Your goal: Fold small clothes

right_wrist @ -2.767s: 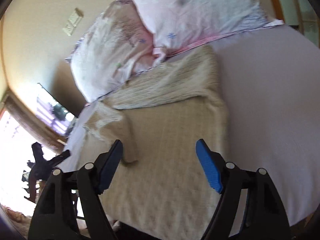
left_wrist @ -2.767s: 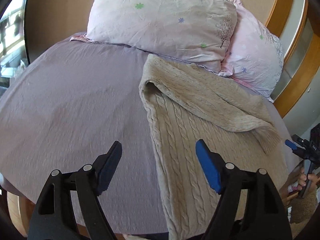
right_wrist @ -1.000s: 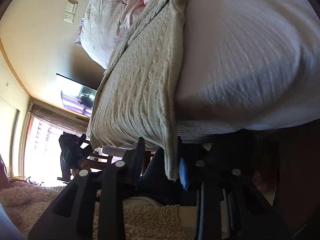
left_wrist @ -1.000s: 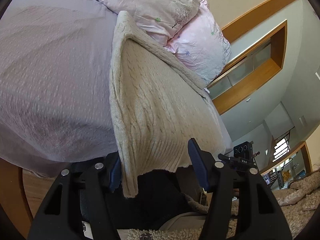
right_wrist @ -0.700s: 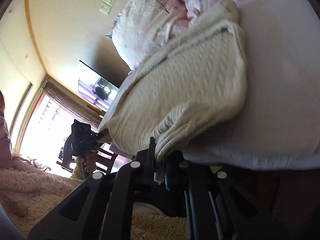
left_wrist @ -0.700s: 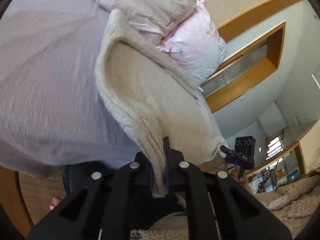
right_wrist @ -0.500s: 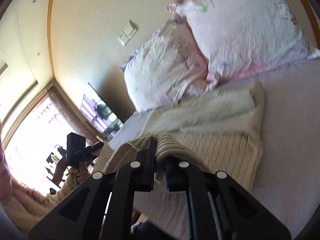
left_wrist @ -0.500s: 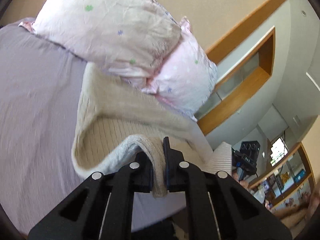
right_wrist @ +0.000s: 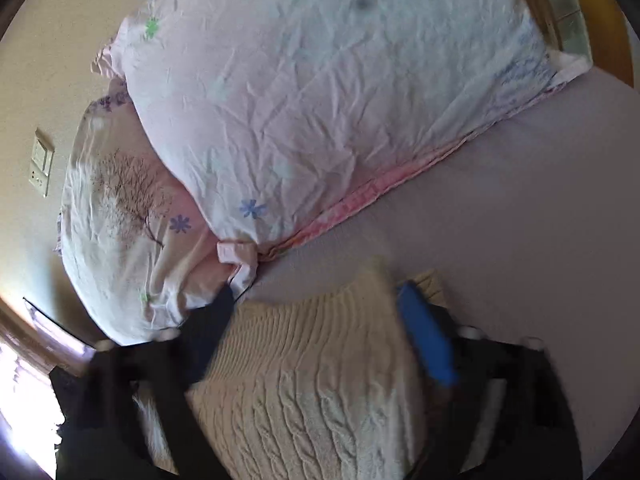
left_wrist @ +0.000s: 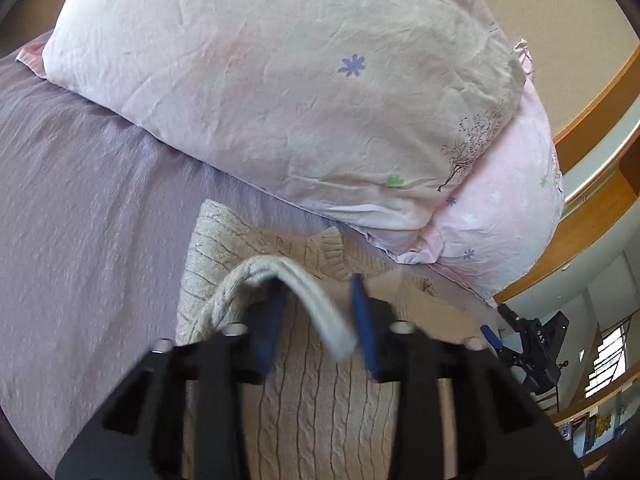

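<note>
A beige cable-knit sweater (left_wrist: 320, 400) lies on the bed, its lower part folded up over its upper part near the pillows. My left gripper (left_wrist: 316, 316) is open, and the sweater's hem (left_wrist: 316, 300) hangs loose between its blue pads (left_wrist: 362, 316). My right gripper (right_wrist: 316, 320) is open wide over the sweater (right_wrist: 312, 380), with the ribbed hem (right_wrist: 320, 320) lying between its fingers. Both views are motion-blurred.
Two pink flowered pillows (left_wrist: 280, 92) lie just beyond the sweater, also in the right wrist view (right_wrist: 320, 92). The lilac bed sheet (left_wrist: 80, 240) spreads to the left and to the right (right_wrist: 520, 220). A wooden headboard (left_wrist: 600, 92) curves behind.
Both grippers carried the sweater's bottom hem up from the bed's edge toward the pillows, folding it over, then opened and let the hem go.
</note>
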`<action>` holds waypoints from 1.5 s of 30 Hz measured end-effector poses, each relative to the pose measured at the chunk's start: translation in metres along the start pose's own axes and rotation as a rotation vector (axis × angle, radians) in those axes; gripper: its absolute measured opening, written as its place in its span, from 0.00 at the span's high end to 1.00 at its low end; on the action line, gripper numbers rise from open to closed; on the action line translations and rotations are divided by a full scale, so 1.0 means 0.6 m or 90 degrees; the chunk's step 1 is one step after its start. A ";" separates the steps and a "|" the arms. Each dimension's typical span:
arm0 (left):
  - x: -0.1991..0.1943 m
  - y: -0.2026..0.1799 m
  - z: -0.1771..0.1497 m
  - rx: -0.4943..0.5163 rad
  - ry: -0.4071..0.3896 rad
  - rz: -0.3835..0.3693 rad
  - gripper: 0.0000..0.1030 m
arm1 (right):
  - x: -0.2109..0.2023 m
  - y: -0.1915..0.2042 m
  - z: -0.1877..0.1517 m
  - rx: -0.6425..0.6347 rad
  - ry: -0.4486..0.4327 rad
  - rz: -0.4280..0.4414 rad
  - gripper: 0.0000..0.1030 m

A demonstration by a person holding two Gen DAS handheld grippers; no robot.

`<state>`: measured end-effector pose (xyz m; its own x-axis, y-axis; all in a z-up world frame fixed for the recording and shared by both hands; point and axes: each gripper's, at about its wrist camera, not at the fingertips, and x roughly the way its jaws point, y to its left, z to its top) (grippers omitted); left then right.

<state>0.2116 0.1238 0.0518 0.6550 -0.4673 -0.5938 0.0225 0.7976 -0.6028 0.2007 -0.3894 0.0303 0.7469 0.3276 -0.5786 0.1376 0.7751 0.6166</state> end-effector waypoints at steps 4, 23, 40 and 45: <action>-0.083 0.011 -0.001 0.029 -0.091 0.025 0.01 | -0.038 -0.018 0.003 0.009 -0.080 0.084 0.02; 0.024 0.101 -0.053 -0.208 0.095 -0.104 0.82 | -0.028 -0.033 0.002 0.043 -0.006 0.195 0.02; 0.235 -0.373 -0.111 -0.099 0.241 -0.433 0.56 | -0.094 -0.138 0.059 0.116 -0.018 0.206 0.02; 0.141 -0.295 -0.072 0.025 0.084 -0.177 0.17 | -0.037 -0.126 0.045 0.113 0.134 0.186 0.02</action>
<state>0.2304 -0.0735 0.0853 0.5157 -0.7131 -0.4749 0.2180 0.6453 -0.7322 0.1910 -0.4697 0.0110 0.6243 0.6386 -0.4498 0.0631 0.5327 0.8439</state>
